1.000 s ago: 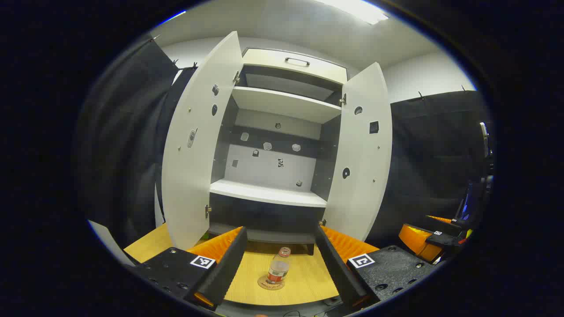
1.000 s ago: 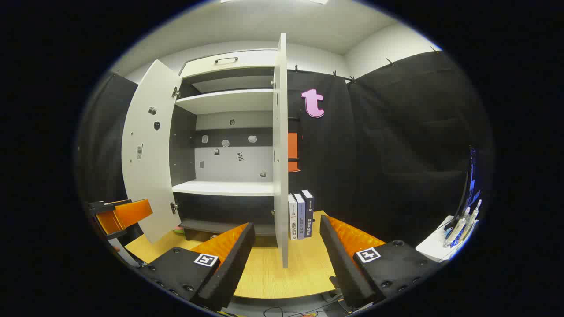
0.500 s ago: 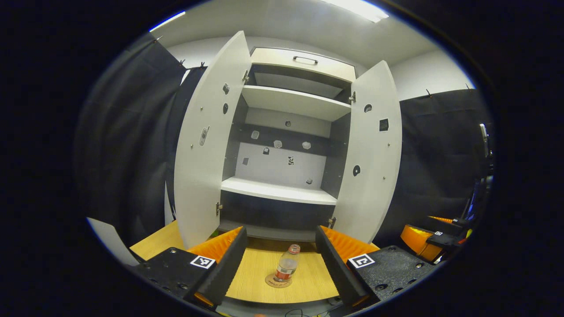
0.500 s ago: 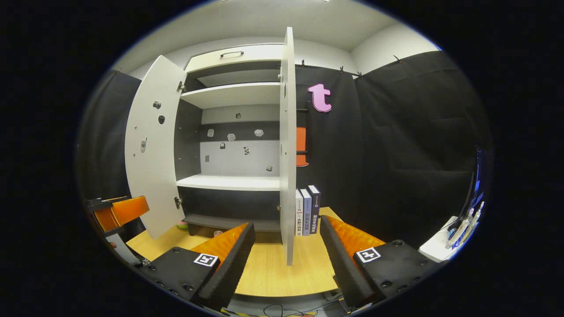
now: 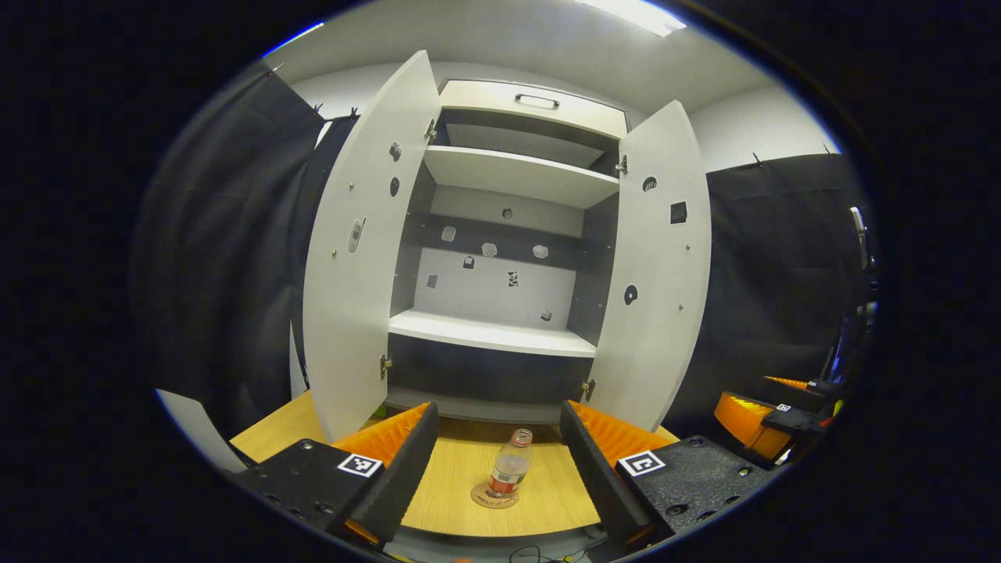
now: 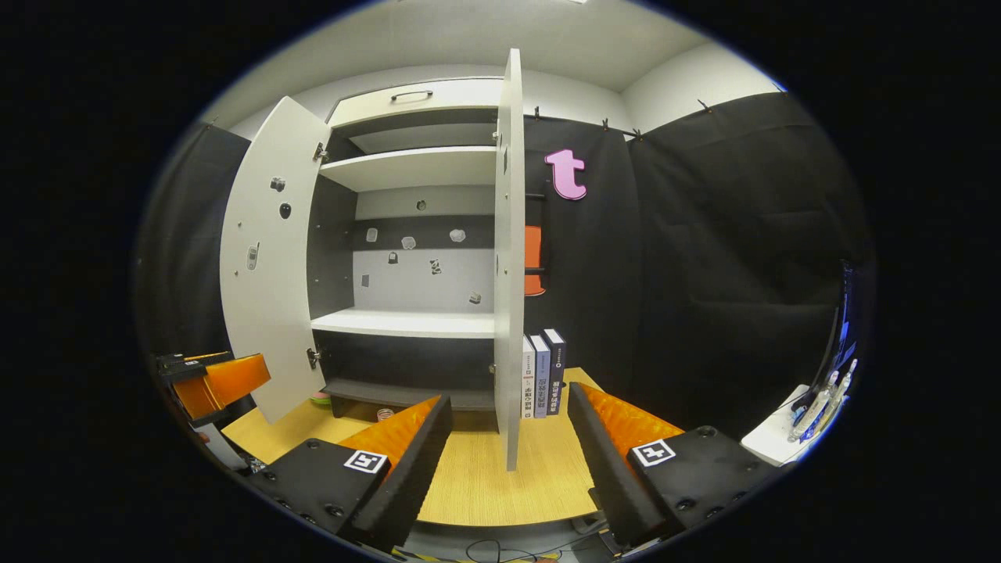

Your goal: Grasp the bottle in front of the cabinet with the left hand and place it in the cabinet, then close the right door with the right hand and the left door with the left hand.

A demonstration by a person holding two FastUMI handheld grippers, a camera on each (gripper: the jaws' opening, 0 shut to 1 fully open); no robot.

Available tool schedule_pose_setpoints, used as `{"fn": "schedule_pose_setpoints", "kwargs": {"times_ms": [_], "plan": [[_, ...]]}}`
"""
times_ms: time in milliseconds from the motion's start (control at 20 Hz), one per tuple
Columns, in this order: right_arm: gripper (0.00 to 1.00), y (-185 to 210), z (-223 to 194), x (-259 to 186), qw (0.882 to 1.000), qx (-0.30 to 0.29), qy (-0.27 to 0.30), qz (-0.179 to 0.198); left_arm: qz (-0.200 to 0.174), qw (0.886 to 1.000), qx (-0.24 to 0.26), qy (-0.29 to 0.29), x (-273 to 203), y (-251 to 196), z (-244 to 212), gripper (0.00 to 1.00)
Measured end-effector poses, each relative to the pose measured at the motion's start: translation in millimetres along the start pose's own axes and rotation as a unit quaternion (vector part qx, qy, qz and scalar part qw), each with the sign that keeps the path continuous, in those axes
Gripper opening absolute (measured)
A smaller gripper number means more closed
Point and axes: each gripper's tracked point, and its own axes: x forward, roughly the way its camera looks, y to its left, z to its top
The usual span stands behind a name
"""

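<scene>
Nothing done yet, judging by the layout: all three steps left. Clear plastic bottle (image 5: 509, 471) with a red cap and red label upright on a round coaster (image 5: 493, 496) on the wooden tabletop (image 5: 461, 485), just in front of the cabinet (image 5: 500, 234), below its lowest shelf and outside it. Framed between the spread fingers of the left gripper (image 5: 496, 469), not touched by either pad; jaws released, holding nothing. Both doors wide: left door (image 5: 360, 250) and right door (image 5: 657, 274) swung out from the cabinet, shelves bare. Right gripper (image 6: 508, 461) likewise released and empty, facing the edge of the right door, near it but apart. Three upright books (image 6: 541, 375) just beyond that door, beside the cabinet.

Remaining: closing on the bottle, lifting onto a shelf, then pushing each door shut. Bottle label too small to read; book spines carry writing, illegible here. Square black-and-white markers on the gripper bodies, no words.
</scene>
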Motion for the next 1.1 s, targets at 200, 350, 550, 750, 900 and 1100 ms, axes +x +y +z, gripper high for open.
{"fn": "schedule_pose_setpoints", "kwargs": {"times_ms": [200,350,550,750,900,1100], "plan": [[0.98,-4.3,0.7,-0.6,1.0,0.0,0.0,-0.005,-0.009,1.0,0.002,0.01,6.1,-8.3,-12.9,0.94],[0.98,-10.7,2.2,-1.7,1.0,-0.003,-0.001,-0.009,-0.017,1.0,-0.002,0.025,13.7,-15.4,-38.0,0.95],[0.98,-19.9,3.2,-0.5,1.0,-0.008,0.002,-0.016,-0.032,0.998,-0.015,0.055,32.7,-25.0,-83.5,0.95],[0.98,-31.3,4.5,1.4,1.0,-0.013,0.007,-0.023,-0.041,0.995,-0.024,0.092,59.3,-31.1,-142.7,0.95],[0.98,-42.2,3.5,3.9,0.999,-0.018,0.012,-0.029,-0.034,0.989,-0.031,0.138,81.2,-29.7,-193.0,0.95],[0.98,-56.1,0.3,6.9,0.999,-0.019,0.026,-0.039,-0.022,0.984,-0.023,0.177,110.2,-22.3,-252.5,0.95]]}}
